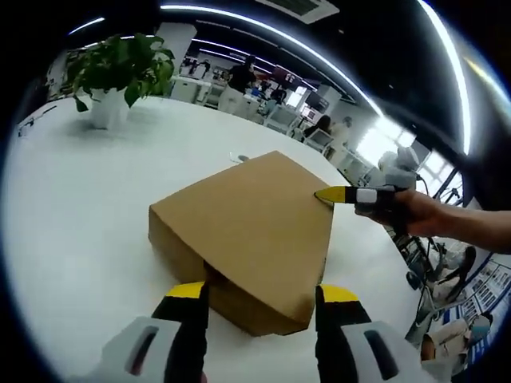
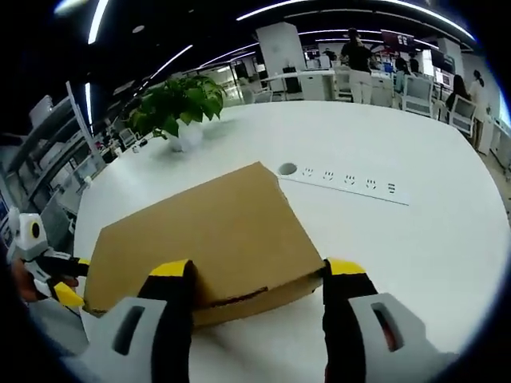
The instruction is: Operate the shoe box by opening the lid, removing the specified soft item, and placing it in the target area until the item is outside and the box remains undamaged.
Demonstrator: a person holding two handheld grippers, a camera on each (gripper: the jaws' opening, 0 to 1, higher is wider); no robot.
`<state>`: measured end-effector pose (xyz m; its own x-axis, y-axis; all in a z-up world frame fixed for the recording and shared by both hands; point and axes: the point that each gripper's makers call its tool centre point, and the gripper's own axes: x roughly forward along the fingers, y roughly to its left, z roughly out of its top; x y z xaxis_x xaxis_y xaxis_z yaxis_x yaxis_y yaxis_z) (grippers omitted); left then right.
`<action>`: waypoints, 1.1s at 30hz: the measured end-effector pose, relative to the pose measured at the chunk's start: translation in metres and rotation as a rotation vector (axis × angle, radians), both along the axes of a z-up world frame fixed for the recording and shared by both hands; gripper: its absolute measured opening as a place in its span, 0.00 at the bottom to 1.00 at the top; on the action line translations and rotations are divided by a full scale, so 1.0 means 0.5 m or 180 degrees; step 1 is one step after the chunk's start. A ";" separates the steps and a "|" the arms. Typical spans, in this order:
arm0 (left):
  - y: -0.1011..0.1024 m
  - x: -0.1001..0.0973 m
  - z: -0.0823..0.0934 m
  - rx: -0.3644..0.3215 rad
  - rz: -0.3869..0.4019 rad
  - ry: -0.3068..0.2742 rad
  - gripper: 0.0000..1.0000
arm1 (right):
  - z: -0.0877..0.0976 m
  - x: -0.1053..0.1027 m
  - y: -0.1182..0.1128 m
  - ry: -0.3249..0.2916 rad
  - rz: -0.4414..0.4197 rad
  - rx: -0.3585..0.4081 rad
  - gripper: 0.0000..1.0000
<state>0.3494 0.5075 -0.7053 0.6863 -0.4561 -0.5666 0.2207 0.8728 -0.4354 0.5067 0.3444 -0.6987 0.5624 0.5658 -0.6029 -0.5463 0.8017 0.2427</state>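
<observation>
Shoe box: the brown cardboard shoe box [image 1: 243, 231] lies flat on the white desk [image 1: 88, 207], lid down and shut; in the right gripper view a thin dark seam shows along its near edge.
Left gripper: the left gripper [image 1: 263, 307] is at one end of the box, its yellow-tipped fingers [image 1: 188, 297] spread wide to either side of the near corner, with nothing held. Whether the fingertips touch the cardboard cannot be told.
Right gripper: the right gripper [image 2: 259, 283] sits at the opposite end, fingers [image 2: 172, 275] also wide apart and straddling the lid's near edge, gripping nothing. In the left gripper view its yellow tip reaches the far edge of the lid, held by a person's hand [image 1: 411, 211].
Soft item: presumably inside the closed box, hidden from both views.
Step in hand: judged to be the very start, lining up both grippers on the lid before lifting it.
Next move: likely one gripper steadies the base while the other catches the lid edge at the seam and raises it gently, so the cardboard neither creases nor tears.
Surroundings: a potted plant [image 1: 120, 76] stands well apart from the box; a power strip [image 2: 343, 183] is set into the desk beyond it.
</observation>
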 end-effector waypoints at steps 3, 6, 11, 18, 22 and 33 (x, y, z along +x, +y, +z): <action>0.013 -0.013 -0.002 0.0093 -0.0080 -0.0002 0.56 | -0.001 -0.023 0.012 0.0024 0.0023 -0.0006 0.61; 0.031 -0.026 -0.002 0.0119 -0.0098 0.0005 0.57 | -0.001 -0.047 0.025 0.0047 0.0037 -0.0014 0.61; 0.063 -0.054 -0.002 0.0177 -0.0117 0.0015 0.59 | -0.002 -0.087 0.049 0.0052 0.0071 0.0000 0.60; 0.106 -0.087 -0.002 0.0251 -0.0124 0.0022 0.61 | -0.003 -0.137 0.083 0.0126 0.0080 -0.0027 0.60; 0.125 -0.099 -0.003 0.0264 -0.0108 0.0024 0.62 | -0.003 -0.159 0.098 0.0151 0.0076 -0.0038 0.59; 0.195 -0.156 -0.003 0.0364 -0.0035 0.0018 0.64 | -0.004 -0.242 0.161 0.0164 0.0086 -0.0019 0.59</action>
<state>0.2712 0.6052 -0.7066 0.6782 -0.3956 -0.6192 0.2283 0.9144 -0.3342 0.3859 0.4251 -0.7009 0.5152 0.5767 -0.6340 -0.5548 0.7883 0.2662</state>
